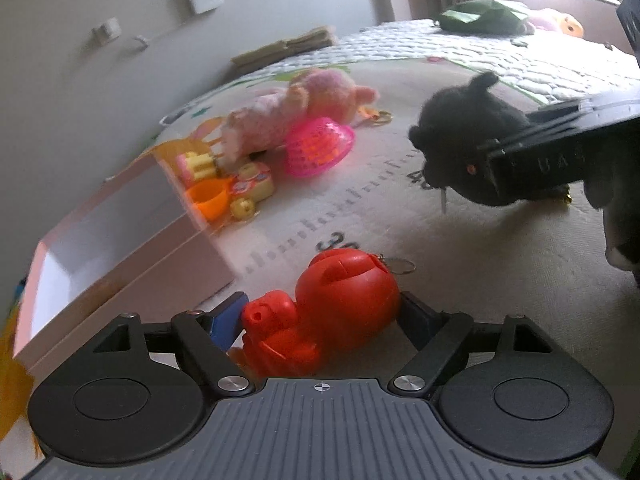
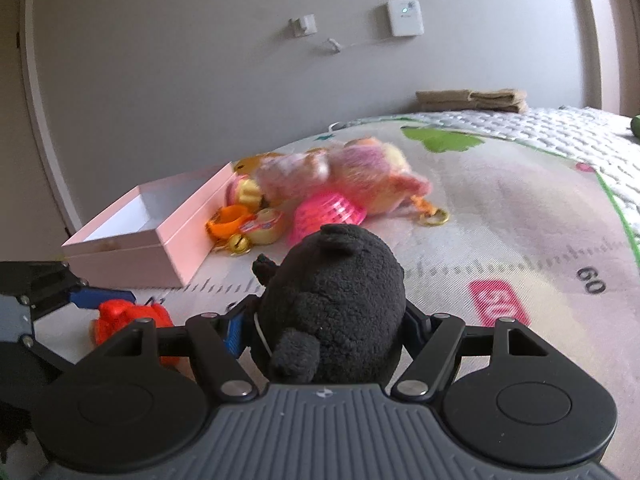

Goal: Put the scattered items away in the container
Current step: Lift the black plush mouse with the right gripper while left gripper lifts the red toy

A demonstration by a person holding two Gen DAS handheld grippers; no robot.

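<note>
My left gripper (image 1: 320, 316) is shut on a red plastic toy (image 1: 340, 304), its pads pressing the toy's two sides just over the play mat (image 1: 400, 208). In the right wrist view that red toy (image 2: 128, 316) shows at lower left beside the left gripper's blue finger (image 2: 100, 295). My right gripper (image 2: 324, 312) is shut on a black plush toy (image 2: 336, 292), seen from the left wrist as the black plush (image 1: 460, 132) held above the mat. The open pink box (image 1: 160, 280) (image 2: 168, 248) lies on the left, white inside.
Beside the box sit a pink plush (image 2: 348, 172), a pink basket (image 2: 328, 212), an orange cup (image 2: 228, 220) and small yellow toys (image 1: 256, 184). A gold keyring (image 2: 432, 218) lies by the plush. Folded brown cloth (image 2: 472, 100) rests at the wall; a green item (image 1: 480, 16) lies far back.
</note>
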